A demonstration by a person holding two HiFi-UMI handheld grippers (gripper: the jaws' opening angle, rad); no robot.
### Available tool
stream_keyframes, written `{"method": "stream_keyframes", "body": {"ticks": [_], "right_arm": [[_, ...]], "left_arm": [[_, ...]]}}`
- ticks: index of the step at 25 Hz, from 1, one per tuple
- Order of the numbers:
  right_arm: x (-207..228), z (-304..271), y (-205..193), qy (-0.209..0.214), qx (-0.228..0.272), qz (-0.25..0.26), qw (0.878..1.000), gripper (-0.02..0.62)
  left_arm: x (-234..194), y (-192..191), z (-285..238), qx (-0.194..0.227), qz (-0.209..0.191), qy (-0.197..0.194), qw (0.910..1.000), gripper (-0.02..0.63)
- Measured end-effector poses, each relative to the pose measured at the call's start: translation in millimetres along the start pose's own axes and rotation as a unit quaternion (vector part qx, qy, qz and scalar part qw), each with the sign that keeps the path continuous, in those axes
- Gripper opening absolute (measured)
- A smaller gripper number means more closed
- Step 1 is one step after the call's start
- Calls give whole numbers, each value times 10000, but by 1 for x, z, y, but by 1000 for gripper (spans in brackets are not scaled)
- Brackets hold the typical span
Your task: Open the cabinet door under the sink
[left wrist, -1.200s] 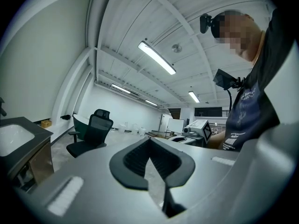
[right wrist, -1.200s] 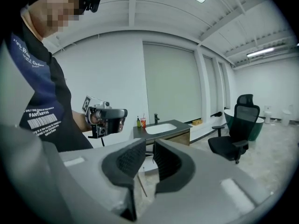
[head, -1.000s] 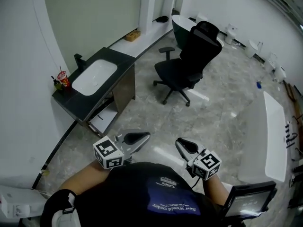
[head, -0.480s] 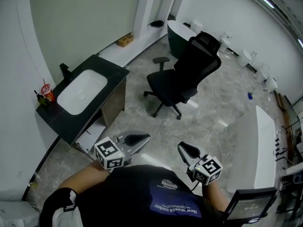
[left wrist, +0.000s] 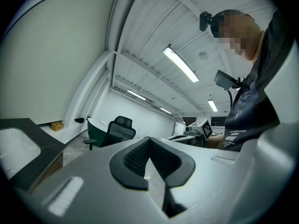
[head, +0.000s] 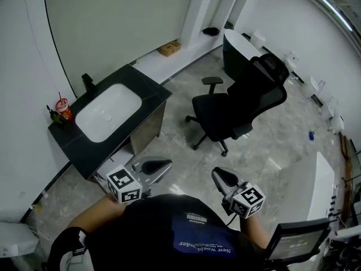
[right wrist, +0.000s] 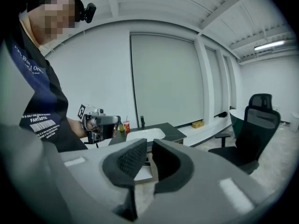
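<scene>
- Black vanity countertop (head: pixel 148 90) sits against the wall at the left of your head view, with the white sink basin (head: pixel 107 110) sunk into its middle.
- Behind the basin, the dark faucet (head: pixel 87 83) stands on the counter's far edge, and a red cup with a straw (head: pixel 62 107) is at its far left corner.
- The cabinet under the sink (head: pixel 148 127) shows as a brown-grey panel below the right end of the counter's near edge. Pale shapes show under the left end, and from here you cannot tell whether the door is shut.
- Your left gripper (head: pixel 166 164) is low in front of your chest, well apart from the cabinet. Its own view has the jaws (left wrist: pixel 149 141) closed tip to tip, with nothing in them.
- Your right gripper (head: pixel 216 172) is beside it. Those jaws (right wrist: pixel 148 146) stand a thin slit apart and are empty.
- The black office chair (head: pixel 242 109) stands on the grey marble floor (head: pixel 271 151) to the right of the vanity.
- A cardboard box (head: pixel 169 48) rests on the white ledge beyond the counter.
</scene>
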State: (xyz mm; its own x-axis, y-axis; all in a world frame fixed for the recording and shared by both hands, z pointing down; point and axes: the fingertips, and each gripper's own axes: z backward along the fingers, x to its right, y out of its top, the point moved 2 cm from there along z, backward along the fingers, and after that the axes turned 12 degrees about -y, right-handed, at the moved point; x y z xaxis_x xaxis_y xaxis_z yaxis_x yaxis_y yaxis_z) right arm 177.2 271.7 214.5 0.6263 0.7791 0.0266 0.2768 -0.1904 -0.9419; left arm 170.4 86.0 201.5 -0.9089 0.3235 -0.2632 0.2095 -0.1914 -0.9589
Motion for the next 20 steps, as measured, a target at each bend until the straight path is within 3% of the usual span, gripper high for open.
{"method": "stream_keyframes", "body": {"ticks": [3,6,9,14,20], "right_arm": [[17,-36,10,543,64,64,9985,43],[37,-79,28,1289,123,219,9913,42],[60,-111,47,1886,150,418,9811,43],[91,-153,74,2751,140,897,9571,43],[108,-208,88,3471,149,837,9340,43]], "left_arm": [[-19,3,5,68,-46,601,9982,-2],[-36,14,4,127,-189,1351,9906,-1],[-50,31,-10,277,-363,2006,9786,-2],[-68,45,-44,576,-429,2776,9580,-2],[-86,44,-66,627,-418,3492,9340,-1]]}}
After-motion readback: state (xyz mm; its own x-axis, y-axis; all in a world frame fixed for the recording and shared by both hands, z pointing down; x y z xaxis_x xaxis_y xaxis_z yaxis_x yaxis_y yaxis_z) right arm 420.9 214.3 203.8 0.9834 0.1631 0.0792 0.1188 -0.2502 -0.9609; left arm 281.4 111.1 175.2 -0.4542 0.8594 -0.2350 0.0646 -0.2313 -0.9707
